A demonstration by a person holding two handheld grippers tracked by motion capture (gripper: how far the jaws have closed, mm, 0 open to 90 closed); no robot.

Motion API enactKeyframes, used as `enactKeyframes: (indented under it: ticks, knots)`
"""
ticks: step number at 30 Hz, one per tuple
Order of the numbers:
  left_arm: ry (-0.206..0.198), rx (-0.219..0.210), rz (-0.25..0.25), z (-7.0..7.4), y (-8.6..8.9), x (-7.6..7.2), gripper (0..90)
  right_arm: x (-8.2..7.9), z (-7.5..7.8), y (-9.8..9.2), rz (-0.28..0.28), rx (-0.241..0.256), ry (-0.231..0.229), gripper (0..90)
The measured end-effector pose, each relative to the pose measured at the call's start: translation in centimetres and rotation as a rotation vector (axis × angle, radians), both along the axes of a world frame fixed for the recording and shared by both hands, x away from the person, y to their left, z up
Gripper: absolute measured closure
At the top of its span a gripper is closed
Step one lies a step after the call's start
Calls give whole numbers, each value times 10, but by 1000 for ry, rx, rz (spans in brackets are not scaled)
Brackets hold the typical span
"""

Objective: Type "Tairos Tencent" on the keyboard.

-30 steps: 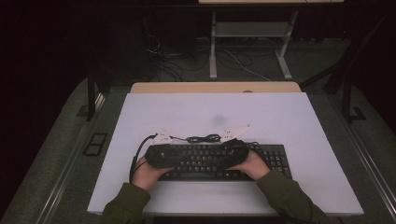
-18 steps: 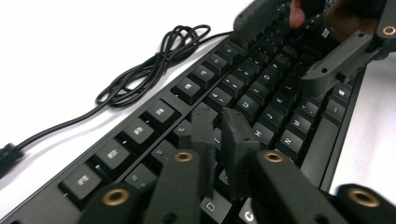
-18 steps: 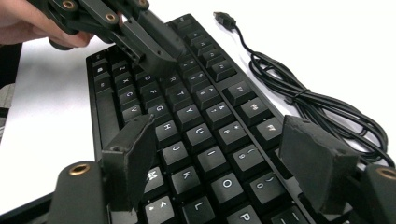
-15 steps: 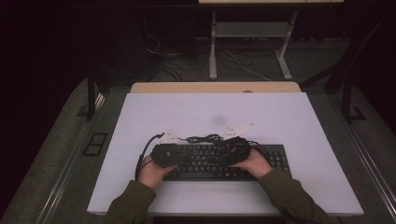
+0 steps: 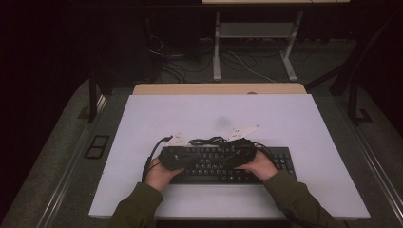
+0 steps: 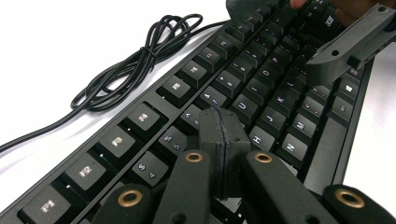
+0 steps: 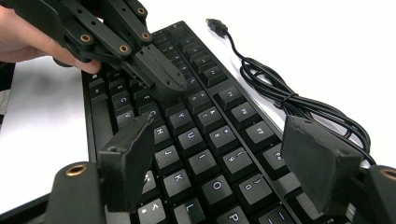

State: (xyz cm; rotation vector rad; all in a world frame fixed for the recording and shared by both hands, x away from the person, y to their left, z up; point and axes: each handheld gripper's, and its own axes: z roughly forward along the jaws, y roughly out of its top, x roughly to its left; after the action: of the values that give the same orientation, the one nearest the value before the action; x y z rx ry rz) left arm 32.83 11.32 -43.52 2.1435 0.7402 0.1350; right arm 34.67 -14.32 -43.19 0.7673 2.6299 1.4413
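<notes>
Dark floor and a tangle of cables are seen behind a white desk [image 5: 142,123], on which a black keyboard [image 5: 275,164] is laid near the front edge. At the left, the left hand [image 5: 159,175] is seen from above at the keyboard's left end, and the left hand-held gripper [image 6: 223,140] is held low over the keys — its jaws pressed together with nothing between them, above the middle letter rows. Just behind the keyboard, a bundled black cord [image 5: 209,141] is laid on the desk, its plug [image 7: 215,24] free. To the right, the right hand-held gripper [image 7: 224,158] is poised above the letter keys with its jaws spread wide and empty — the right hand [image 5: 260,166] is rested over the keyboard's right half.
</notes>
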Motion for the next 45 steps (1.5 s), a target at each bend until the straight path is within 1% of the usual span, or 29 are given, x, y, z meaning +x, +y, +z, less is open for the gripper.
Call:
enactKeyframes:
  ticks: [6,8,9,22,24,25,26,28,30,31,37,40,43,45]
  knots:
    - [4,4,-5,-1,-1,0,893,0,0,0,1,0,-1,257]
    - [6,15,-9,-2,-1,0,893,0,0,0,-1,0,0,257]
    - [11,10,-10,-2,-1,0,894,0,0,0,-1,0,0,256]
    - [8,13,-8,-1,-1,-1,893,0,-1,0,3,-1,3,256]
    - [4,0,-6,0,-1,-1,893,0,-1,-1,3,0,3,257]
    - [0,7,-7,1,0,-1,893,0,-1,-1,4,0,3,257]
    - [1,4,-2,1,0,-1,893,1,-1,-1,4,2,3,257]
    - [3,14,-9,1,1,-1,893,1,-1,-1,3,4,4,257]
    - [4,8,-7,1,1,-1,893,0,-1,-2,4,5,6,256]
    - [2,-3,1,1,0,-2,893,0,-1,-2,5,5,7,255]
    - [-6,-4,-8,4,0,-2,891,1,-2,-3,3,9,5,254]
    - [-3,-12,1,5,0,-3,866,1,-2,-3,0,9,4,253]
    - [-9,-19,3,7,2,-3,817,1,-2,-4,-3,6,4,252]
    - [-12,-34,10,8,2,-4,772,1,-2,-5,-3,6,6,252]
